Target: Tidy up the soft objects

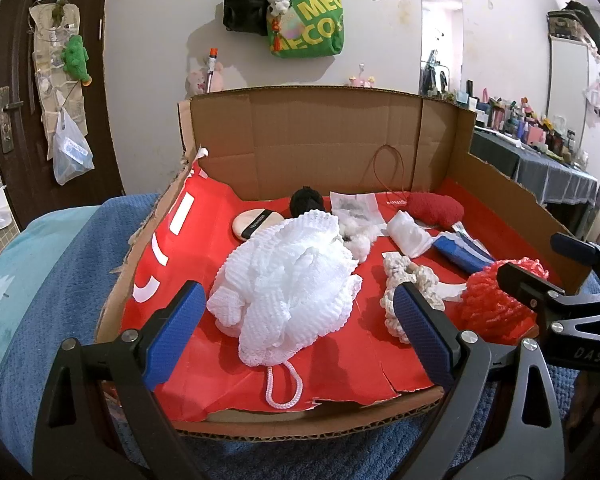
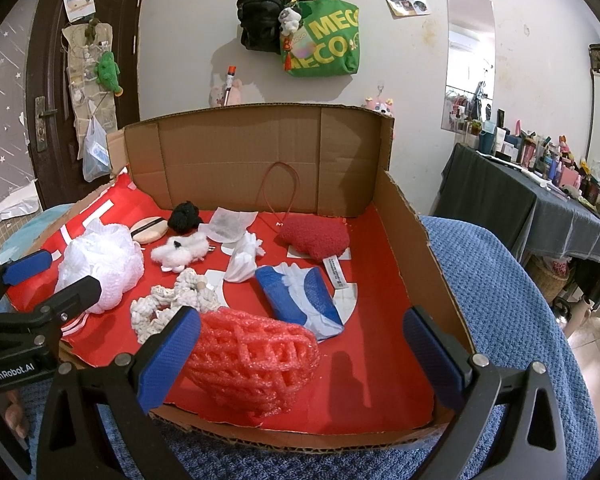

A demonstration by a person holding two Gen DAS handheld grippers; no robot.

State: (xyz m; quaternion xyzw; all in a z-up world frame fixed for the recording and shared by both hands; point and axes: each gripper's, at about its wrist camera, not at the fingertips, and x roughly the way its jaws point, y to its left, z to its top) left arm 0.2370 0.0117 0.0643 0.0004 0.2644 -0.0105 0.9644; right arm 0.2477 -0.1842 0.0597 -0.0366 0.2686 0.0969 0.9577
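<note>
Cardboard box (image 2: 204, 160) w/ red paper lining (image 2: 380, 360) sits on a blue towel (image 2: 512, 300); soft items are scattered inside.

Left tool (image 1: 296, 322): wide open, holding nothing. White mesh bath pouf (image 1: 288, 280) lies on the lining between its two blue pads; the near pad edges look just beside the pouf, but contact can't be confirmed from this angle. Pouf's cord loop (image 1: 284, 388) trails toward the box's front edge.

Right tool (image 2: 300, 356): also wide open, empty. Red foam net (image 2: 252, 364) lies at the front of the box, just beside the left-hand pad (image 2: 166, 360); the other pad is well apart from it, near the box's right wall.

Other items, right wrist view:
- cream crochet piece (image 2: 168, 300), between pouf and foam net
- blue-and-white pouch (image 2: 300, 296), mid-box, behind the net
- red fuzzy cushion (image 2: 314, 238) near the back wall
- crumpled white cloth (image 2: 244, 260), beside the pouch
- white fluffy piece (image 2: 180, 254) and black pompom (image 2: 184, 216) further back
- round beige powder puff (image 2: 148, 230), back left, just behind the pouf

Behind the box, a green tote bag (image 2: 324, 40) hangs on the wall. A cluttered bench (image 2: 540, 208) w/ dark cloth stands at far right.
</note>
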